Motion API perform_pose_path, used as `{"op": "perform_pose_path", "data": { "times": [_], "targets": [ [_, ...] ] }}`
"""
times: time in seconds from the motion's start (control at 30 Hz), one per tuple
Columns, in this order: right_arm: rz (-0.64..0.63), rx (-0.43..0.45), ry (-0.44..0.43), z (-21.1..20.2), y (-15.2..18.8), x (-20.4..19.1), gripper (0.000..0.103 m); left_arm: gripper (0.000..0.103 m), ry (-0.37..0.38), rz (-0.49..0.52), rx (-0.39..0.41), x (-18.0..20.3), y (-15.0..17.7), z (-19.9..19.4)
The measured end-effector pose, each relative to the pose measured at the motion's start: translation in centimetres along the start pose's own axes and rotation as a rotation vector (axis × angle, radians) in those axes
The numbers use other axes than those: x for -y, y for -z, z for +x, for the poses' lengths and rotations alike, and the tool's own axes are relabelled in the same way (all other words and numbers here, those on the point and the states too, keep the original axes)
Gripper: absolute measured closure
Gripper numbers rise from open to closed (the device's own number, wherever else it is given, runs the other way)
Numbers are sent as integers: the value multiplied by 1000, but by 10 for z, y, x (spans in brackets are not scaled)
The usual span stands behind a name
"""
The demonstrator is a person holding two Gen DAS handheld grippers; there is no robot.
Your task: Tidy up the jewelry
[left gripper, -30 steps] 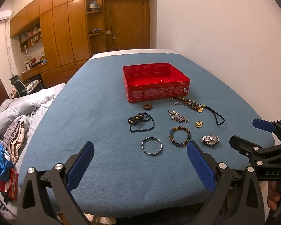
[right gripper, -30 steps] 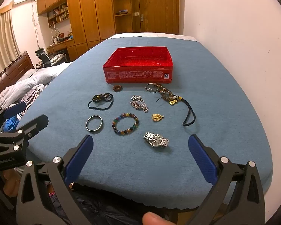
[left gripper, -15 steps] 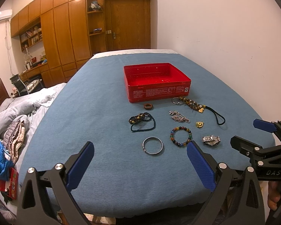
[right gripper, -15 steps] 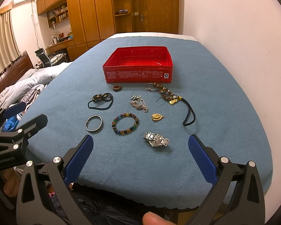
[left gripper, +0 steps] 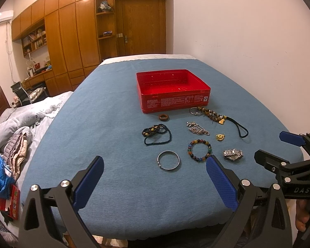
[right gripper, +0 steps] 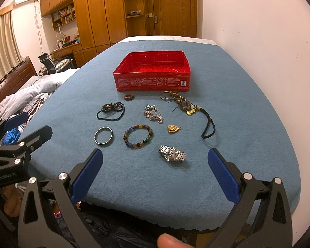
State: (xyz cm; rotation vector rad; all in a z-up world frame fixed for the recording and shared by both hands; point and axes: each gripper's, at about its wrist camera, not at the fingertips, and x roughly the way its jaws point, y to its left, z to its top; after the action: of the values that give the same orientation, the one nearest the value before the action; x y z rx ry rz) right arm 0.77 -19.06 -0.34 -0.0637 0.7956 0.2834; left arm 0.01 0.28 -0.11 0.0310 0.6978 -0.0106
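The left gripper [left gripper: 153,177] is wide open. Its two blue fingers [left gripper: 88,180] hold nothing and touch nothing. It hangs over the near edge of the blue cloth [left gripper: 117,124]. The right gripper [right gripper: 154,174] is wide open too, with nothing between its blue fingers [right gripper: 222,177]. It also hangs at the near edge and touches nothing.

All the jewelry lies on the cloth, past the fingers. Closest to the right gripper is a silver watch [right gripper: 172,156]. A little farther are a plain silver bangle [right gripper: 103,135] on the left and a bracelet of colored beads [right gripper: 138,136] beside it. The two are near each other but not touching. To the right of the beads sits a small gold charm [right gripper: 173,129].

Farther back lies a dark bead necklace [right gripper: 111,111], bunched in a loop, on the left. A silver chain [right gripper: 154,114] lies in a little heap in the middle. On the right is a long string of brown beads with a metal ring and a black cord loop [right gripper: 186,108]. A small brown ring [right gripper: 129,97] lies just in front of the red tin.

The red tin [right gripper: 152,82] is open on top and sits behind all the jewelry. No jewelry can be seen inside it.

Far off are wooden cupboards [left gripper: 72,39] and a door [left gripper: 143,24]. A messy bed [left gripper: 16,128] is on the left.
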Motion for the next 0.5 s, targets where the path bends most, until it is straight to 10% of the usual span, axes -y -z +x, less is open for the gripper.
{"op": "perform_pose_path", "data": {
  "times": [0.5],
  "targets": [
    [-2, 0, 1, 1, 0, 0, 3, 4, 1, 0, 0, 0, 0, 0]
  ]
}}
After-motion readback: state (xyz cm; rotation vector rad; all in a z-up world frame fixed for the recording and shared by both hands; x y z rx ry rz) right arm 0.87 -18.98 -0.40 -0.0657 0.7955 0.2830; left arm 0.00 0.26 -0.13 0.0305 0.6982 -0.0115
